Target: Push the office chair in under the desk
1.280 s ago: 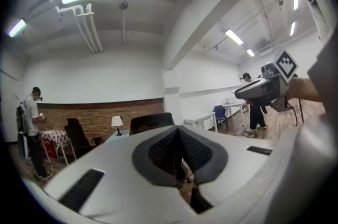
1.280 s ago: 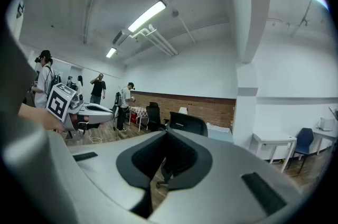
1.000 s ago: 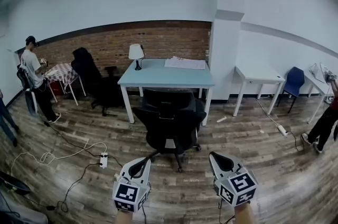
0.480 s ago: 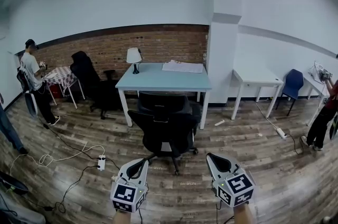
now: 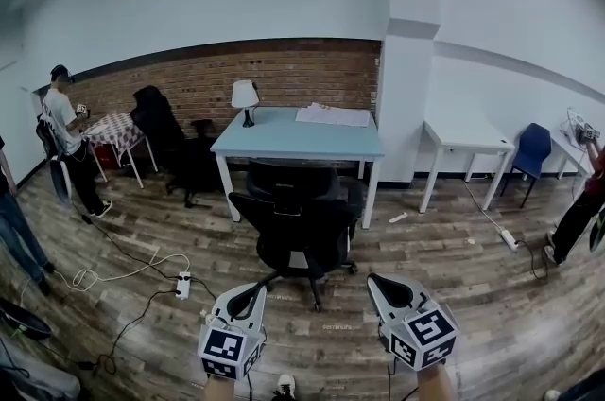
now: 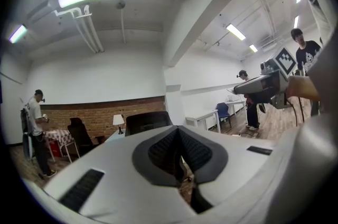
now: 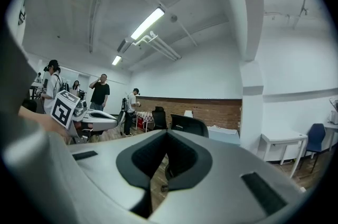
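A black office chair (image 5: 301,229) stands on the wood floor in front of the light blue desk (image 5: 298,136), its backrest toward me and its seat partly under the desk's front edge. My left gripper (image 5: 256,288) and right gripper (image 5: 375,280) are both shut and empty, held side by side just short of the chair's base, touching nothing. In the left gripper view the shut jaws (image 6: 179,138) point at the chair's back (image 6: 148,121). The right gripper view shows its shut jaws (image 7: 166,138) with the chair (image 7: 189,125) beyond.
A lamp (image 5: 245,95) and papers (image 5: 333,115) sit on the desk. Another black chair (image 5: 170,144) and a checkered table (image 5: 113,130) stand left, with a person (image 5: 71,130). A power strip with cables (image 5: 182,286) lies left of me. A pillar (image 5: 408,78), white table (image 5: 468,144) and blue chair (image 5: 531,148) are right.
The view has swayed slightly. A person at the far left edge has stepped further into view. Both grippers stay shut and the chair has not moved.
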